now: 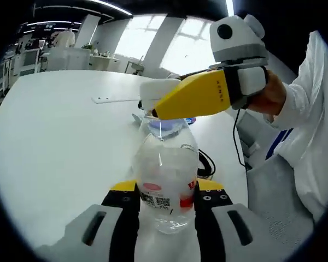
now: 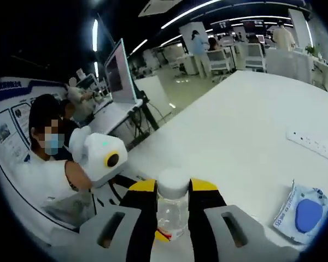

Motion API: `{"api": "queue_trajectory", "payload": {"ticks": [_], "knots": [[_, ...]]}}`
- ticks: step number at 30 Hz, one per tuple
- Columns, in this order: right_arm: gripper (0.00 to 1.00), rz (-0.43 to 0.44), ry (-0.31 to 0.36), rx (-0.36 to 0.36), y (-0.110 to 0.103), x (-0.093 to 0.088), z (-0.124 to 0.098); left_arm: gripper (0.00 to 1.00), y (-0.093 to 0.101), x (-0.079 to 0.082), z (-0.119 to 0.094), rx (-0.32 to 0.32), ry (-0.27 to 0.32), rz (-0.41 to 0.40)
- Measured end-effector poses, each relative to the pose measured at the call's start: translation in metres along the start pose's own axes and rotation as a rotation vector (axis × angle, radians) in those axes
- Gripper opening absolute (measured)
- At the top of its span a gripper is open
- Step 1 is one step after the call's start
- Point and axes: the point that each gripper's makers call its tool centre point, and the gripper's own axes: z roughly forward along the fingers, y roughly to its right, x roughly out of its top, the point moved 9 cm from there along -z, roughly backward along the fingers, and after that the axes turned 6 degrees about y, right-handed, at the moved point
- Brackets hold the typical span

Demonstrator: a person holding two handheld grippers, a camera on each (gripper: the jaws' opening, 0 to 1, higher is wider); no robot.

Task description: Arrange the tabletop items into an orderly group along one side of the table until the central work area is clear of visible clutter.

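While the left hand-held gripper (image 1: 167, 204) pinches the lower body of a clear plastic bottle (image 1: 165, 183) between its two black, yellow-tipped jaws, the right hand-held gripper (image 1: 153, 112) reaches in from the right side of the left gripper view and sits at the bottle's top. The bottle stands upright on the white tabletop (image 1: 60, 142), with a red and white label around its lower half.

From the right gripper view, the right hand-held gripper (image 2: 172, 199) has its jaws pressed against either side of the bottle's neck, just under the white cap (image 2: 172, 183), so it is pinching the bottle (image 2: 170, 215) there. The left hand-held gripper's white body (image 2: 101, 158) shows to the left of the bottle, held by a person in white sleeves.

To the right of the bottle in the right gripper view, a clear packet with a blue round shape inside (image 2: 300, 213) lies flat on the tabletop (image 2: 235, 125), near its edge. Farther beyond the bottle, a white power strip (image 2: 314, 144) lies flat; the left gripper view shows it as a thin white strip (image 1: 115, 100) behind the bottle. A black cable (image 1: 206, 164) loops on the tabletop just right of the bottle.
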Motion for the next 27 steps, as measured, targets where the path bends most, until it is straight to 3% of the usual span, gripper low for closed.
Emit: {"api": "queue_trajectory", "payload": {"ticks": [12,27], "knots": [[0.18,-0.105,0.132,-0.079,0.006,0.031,-0.017,0.37,-0.014,0.046,0.01,-0.008,0.03,0.184],[0.18,-0.162,0.22,-0.188,0.031,0.047,-0.034,0.37,-0.03,0.08,0.04,-0.072,0.06,0.273]]}}
